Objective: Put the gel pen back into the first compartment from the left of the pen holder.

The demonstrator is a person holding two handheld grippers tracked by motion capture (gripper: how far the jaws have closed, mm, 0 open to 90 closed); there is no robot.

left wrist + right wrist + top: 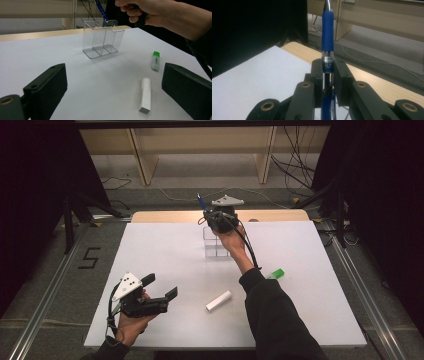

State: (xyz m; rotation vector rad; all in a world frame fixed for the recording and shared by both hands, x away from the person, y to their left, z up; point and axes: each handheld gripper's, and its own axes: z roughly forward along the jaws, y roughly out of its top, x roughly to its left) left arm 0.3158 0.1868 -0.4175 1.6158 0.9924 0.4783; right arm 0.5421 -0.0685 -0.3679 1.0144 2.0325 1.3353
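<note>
**Blue pen clamped above the clear organizer**

The right claw (212,215) is clamped on a blue pen (328,32), its two black jaws pressing the clear barrel just below the rubber grip, as the right gripper view shows. In the high view this claw hangs over the far middle of the white bench (165,255), directly above a clear plastic organizer (216,245) with several compartments. The left gripper view shows the pen's lower end at the organizer's top rim, near a back compartment; whether it has entered one I cannot tell. The pen is tilted there, leaning away from the hand.

The left claw (162,287) sits near the front left of the bench, jaws standing well apart with nothing between them, pointing toward the organizer.

On the bench, well apart from the organizer, lie a white cylindrical stick (219,300) and a green-capped marker (275,273). The stick lies nearer the front edge; the marker rests just beside the person's right sleeve.
</note>
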